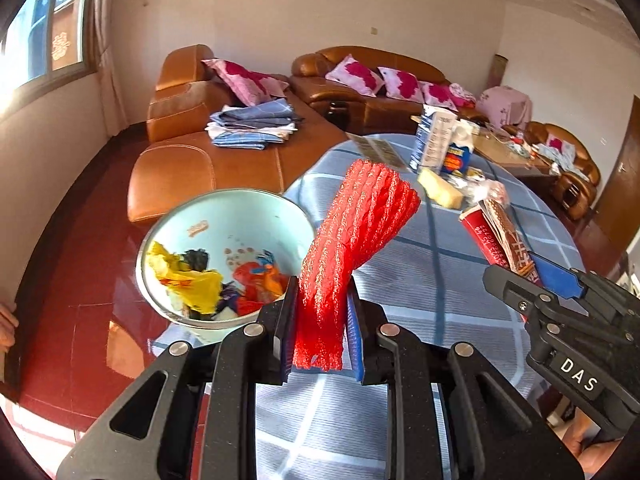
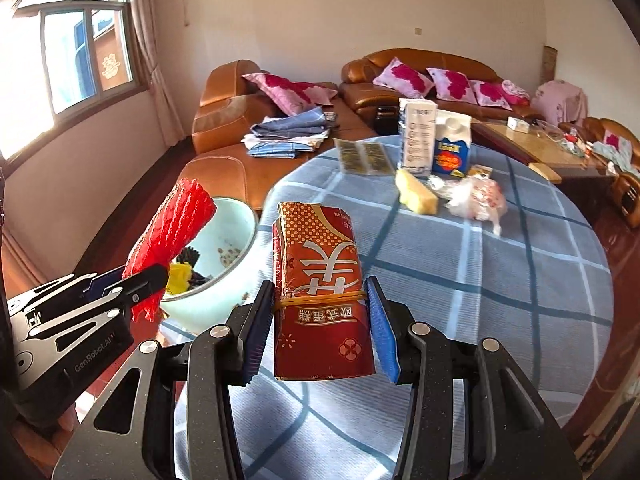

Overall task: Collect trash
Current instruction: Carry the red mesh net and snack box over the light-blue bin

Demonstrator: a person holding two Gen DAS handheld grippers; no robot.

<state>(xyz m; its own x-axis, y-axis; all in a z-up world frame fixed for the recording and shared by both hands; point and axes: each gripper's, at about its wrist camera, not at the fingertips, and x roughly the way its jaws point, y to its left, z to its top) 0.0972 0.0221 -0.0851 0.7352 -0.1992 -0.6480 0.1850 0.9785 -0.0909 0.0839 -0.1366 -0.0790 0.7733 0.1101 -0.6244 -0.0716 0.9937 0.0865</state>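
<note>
My left gripper (image 1: 320, 320) is shut on a red foam net sleeve (image 1: 352, 240) and holds it upright above the table edge, just right of a pale blue basin (image 1: 240, 208) that holds yellow, red and dark wrappers. My right gripper (image 2: 316, 320) is shut on a folded red paper package (image 2: 320, 292) bound with a rubber band, held above the blue checked tablecloth (image 2: 480, 280). The sleeve (image 2: 172, 232) and basin (image 2: 228, 232) also show at the left of the right wrist view. The right gripper (image 1: 532, 284) with the package (image 1: 500, 236) shows at the right of the left wrist view.
Farther on the table lie a yellow sponge-like block (image 2: 416, 192), a crumpled clear bag (image 2: 476, 196), two cartons (image 2: 436, 144) and a flat printed packet (image 2: 362, 158). Brown leather sofas (image 2: 240, 120) with pink pillows and folded cloth stand behind. The floor is red.
</note>
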